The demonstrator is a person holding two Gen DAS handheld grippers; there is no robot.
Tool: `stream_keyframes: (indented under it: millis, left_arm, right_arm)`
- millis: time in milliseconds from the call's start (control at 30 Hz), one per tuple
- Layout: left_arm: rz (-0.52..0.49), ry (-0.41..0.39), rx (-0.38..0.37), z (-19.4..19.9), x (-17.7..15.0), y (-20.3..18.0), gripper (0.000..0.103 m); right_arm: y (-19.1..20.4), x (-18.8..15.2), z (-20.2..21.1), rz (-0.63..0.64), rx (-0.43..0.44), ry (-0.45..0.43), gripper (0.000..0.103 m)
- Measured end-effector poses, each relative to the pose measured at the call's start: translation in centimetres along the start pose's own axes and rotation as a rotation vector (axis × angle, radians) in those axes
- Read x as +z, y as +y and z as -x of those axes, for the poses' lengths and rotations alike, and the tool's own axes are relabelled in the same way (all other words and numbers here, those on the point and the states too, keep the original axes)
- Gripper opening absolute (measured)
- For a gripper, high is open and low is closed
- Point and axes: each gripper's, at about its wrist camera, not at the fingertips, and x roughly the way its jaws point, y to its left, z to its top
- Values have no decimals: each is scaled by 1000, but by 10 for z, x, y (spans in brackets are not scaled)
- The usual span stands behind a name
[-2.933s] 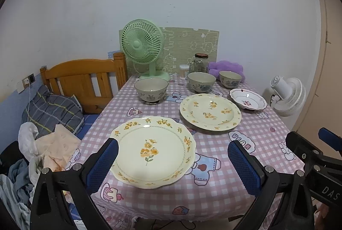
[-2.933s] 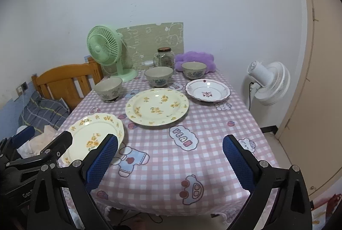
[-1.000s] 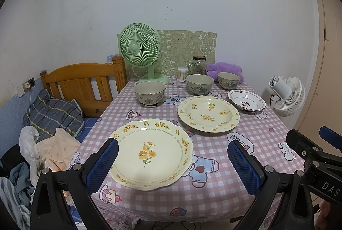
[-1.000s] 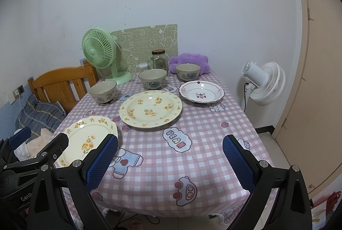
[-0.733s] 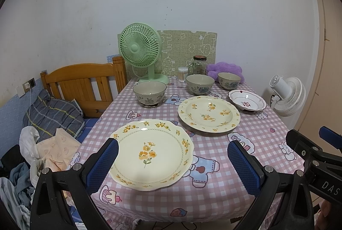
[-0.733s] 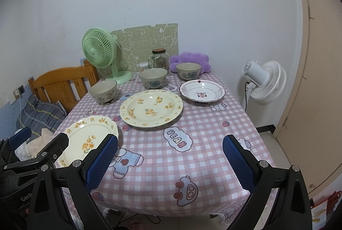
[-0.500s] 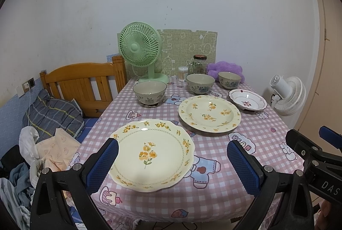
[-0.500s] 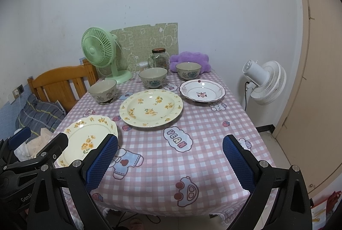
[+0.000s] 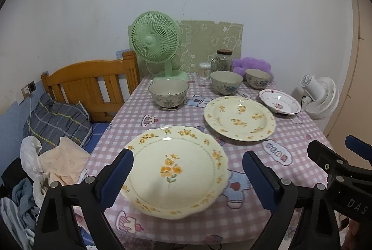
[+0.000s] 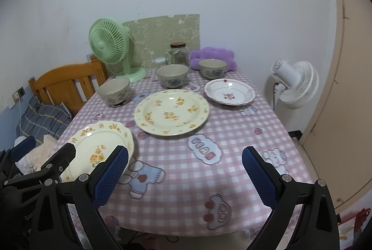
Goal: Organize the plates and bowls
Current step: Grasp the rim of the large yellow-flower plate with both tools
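Six dishes: three plates and three bowls, all on the checked tablecloth [image 10: 232, 133].
Landmark: the large yellow-flowered plate [image 10: 172, 111] [image 9: 239, 118] mid-table.
Scalloped plate [image 9: 175, 171] [image 10: 100, 147]: nearer than the landmark, to its left, close to the table's front edge.
Red-trimmed plate [image 10: 229, 92] [image 9: 279, 104]: just right of the landmark, slightly farther back.
Left bowl [image 9: 168, 93] [image 10: 113, 89]: behind-left of the landmark.
Middle bowl [image 10: 172, 75] [image 9: 226, 82]: directly behind the landmark.
Right bowl [image 10: 212, 68] [image 9: 257, 78]: behind-right, beyond the red-trimmed plate.
Green fan [image 9: 155, 41]: far behind-left.
Left gripper [image 9: 187, 180]: spread wide, empty, pads either side of the scalloped plate, raised over it.
Right gripper [image 10: 184, 175]: spread wide, empty, over bare cloth in front of the landmark.
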Motion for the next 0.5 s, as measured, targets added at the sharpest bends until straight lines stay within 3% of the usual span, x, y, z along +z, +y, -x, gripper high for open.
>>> stream_keyframes:
  millis: [167, 500]
  left_arm:
    - [-24, 42, -5, -27, 10, 16, 80]
    - [-51, 181, 8, -93, 13, 53, 72]
  right_arm:
    - [25, 9, -27, 10, 15, 47, 94]
    - [79, 17, -97, 7, 18, 196, 88]
